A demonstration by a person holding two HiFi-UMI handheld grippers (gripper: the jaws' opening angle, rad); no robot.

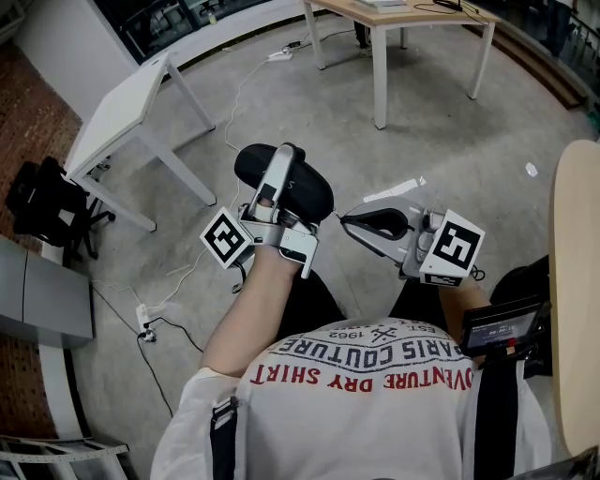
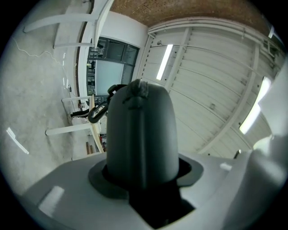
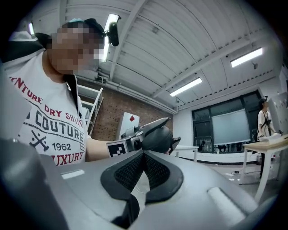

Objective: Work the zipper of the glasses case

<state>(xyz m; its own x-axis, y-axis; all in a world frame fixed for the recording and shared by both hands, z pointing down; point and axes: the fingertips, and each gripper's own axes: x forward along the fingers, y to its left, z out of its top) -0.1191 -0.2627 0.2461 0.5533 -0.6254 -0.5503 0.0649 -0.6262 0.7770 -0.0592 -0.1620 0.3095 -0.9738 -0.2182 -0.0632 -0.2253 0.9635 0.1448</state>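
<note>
A black zippered glasses case [image 1: 311,190] is held up over the person's lap, and my left gripper [image 1: 278,187] is shut on it. In the left gripper view the case [image 2: 141,134] stands upright out of the jaws and fills the middle. A black clip hangs at the case's upper left [image 2: 100,111]. My right gripper [image 1: 347,223] sits just right of the case, tips pointing at it, a small gap away. Its ribbed pads [image 3: 155,168] meet at the tips with nothing between them. The right gripper view looks across at the case [image 3: 158,139].
A white table [image 1: 131,103] stands at the back left and a wooden one [image 1: 394,14] at the back. A round wooden tabletop edge [image 1: 577,281] is close on the right. Cables and a power strip [image 1: 145,323] lie on the concrete floor.
</note>
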